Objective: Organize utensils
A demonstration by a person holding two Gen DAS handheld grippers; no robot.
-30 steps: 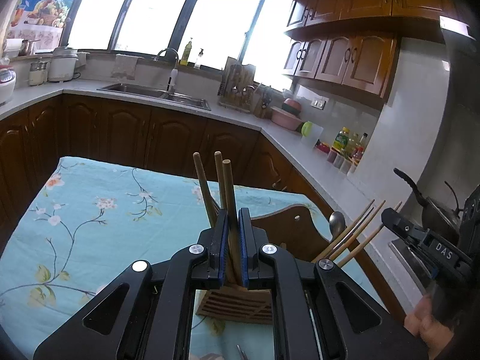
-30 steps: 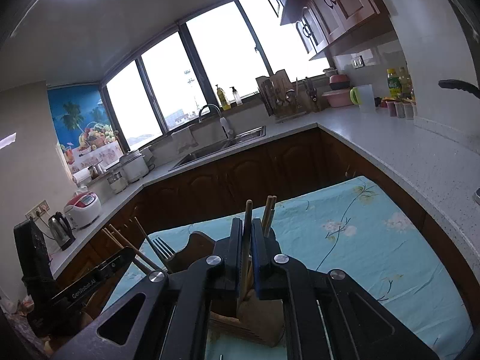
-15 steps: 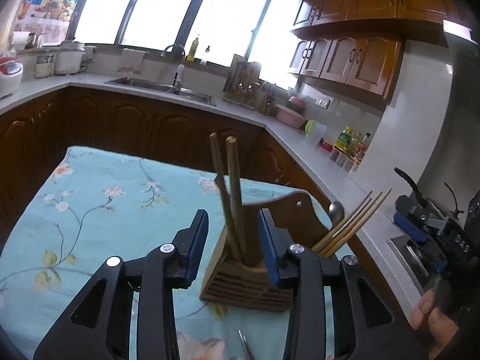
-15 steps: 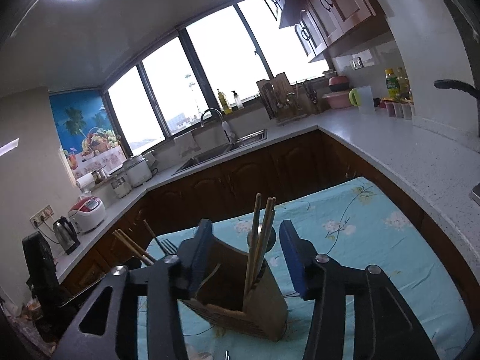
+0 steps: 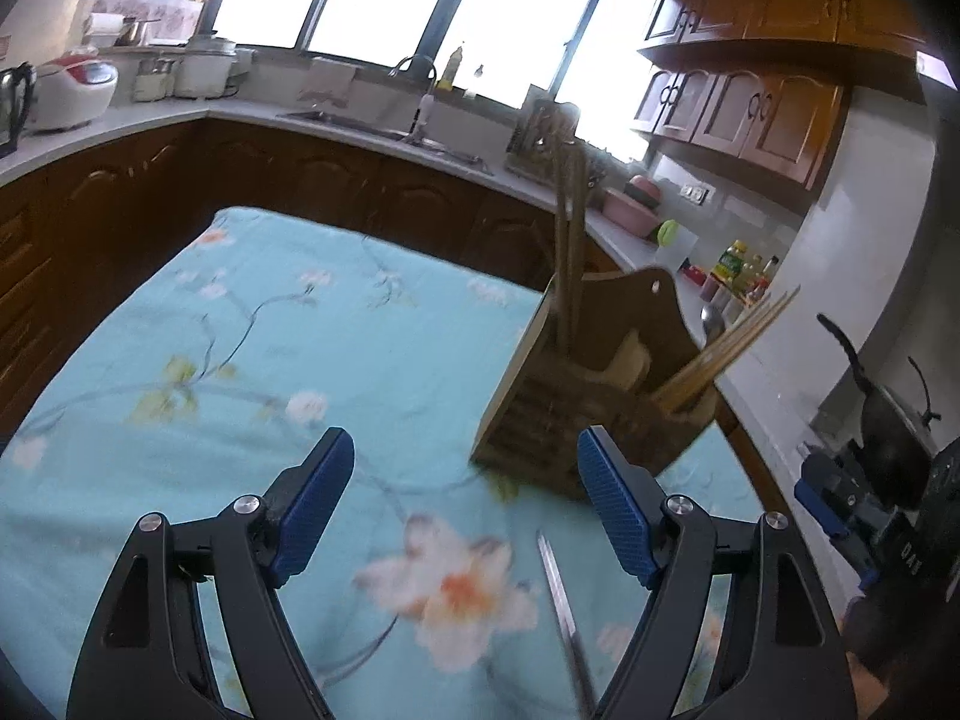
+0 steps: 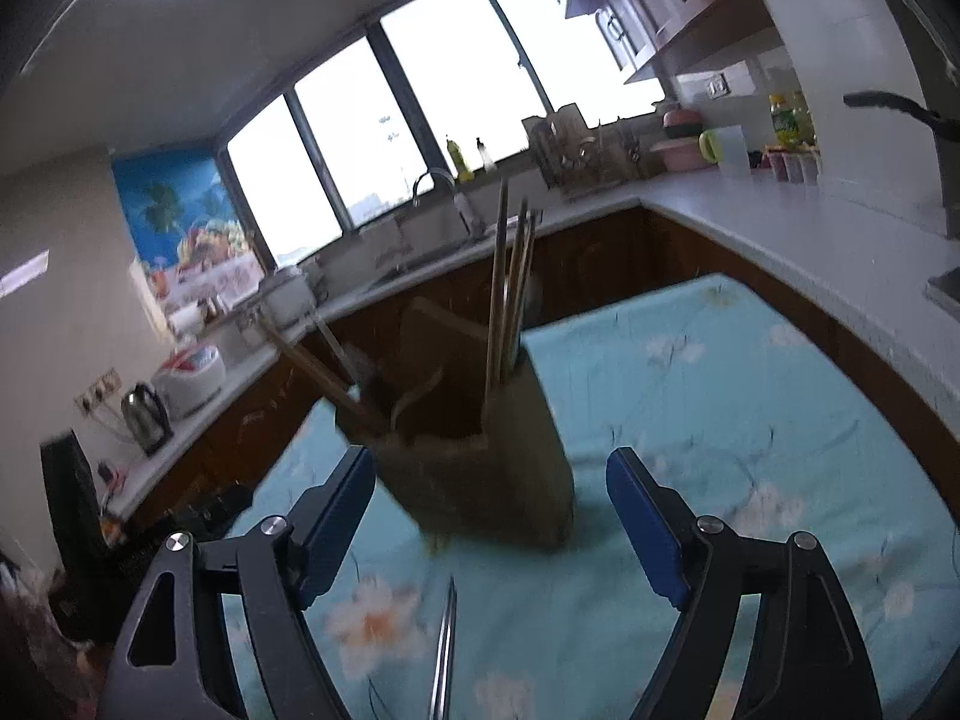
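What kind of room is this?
A home kitchen, it seems: a sink with a faucet under the windows, wooden wall cabinets, and a rice cooker on the countertop.

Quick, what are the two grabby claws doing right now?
Left gripper: open, just opened, nothing between its fingers.
Right gripper: open, just opened, holding nothing.

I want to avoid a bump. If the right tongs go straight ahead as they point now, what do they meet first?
Most likely the wooden utensil holder, standing ahead between the open right tongs. The metal utensil lies lower on the tablecloth, probably beneath that line.
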